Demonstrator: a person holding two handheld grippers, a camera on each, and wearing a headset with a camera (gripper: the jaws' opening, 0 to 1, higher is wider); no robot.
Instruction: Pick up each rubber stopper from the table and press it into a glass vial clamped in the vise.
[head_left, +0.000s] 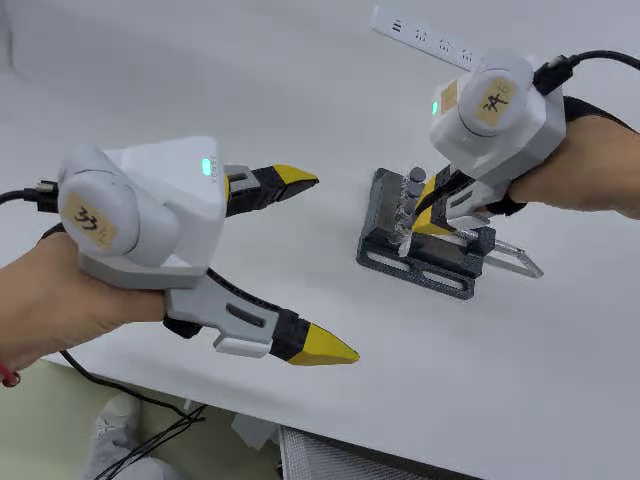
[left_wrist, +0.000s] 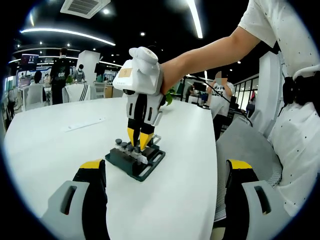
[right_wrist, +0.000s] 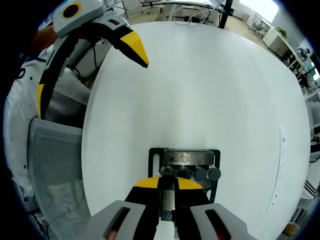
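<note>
Pressing: you're seating rubber stopper (right_wrist: 167, 174) into end glass vial (head_left: 407, 205), in vise (right_wrist: 156, 159).
Right gripper (right_wrist: 167, 186): pinching that stopper's sides.
Left gripper (head_left: 335, 267): spreading wide, idling well apart.
Handling: rubber likely squashing, glass fragile; pushing straight down.

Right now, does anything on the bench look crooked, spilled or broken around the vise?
Nothing stands out. The vise sits flat on the table, its stoppers stand in an even row, and nothing is spilled. The right gripper grips the end one.

My left claw (head_left: 325, 266) and right claw (head_left: 428, 221) are white, with black jaws, yellow tips, green lights (head_left: 207, 167) and black cables (head_left: 600, 56).
</note>
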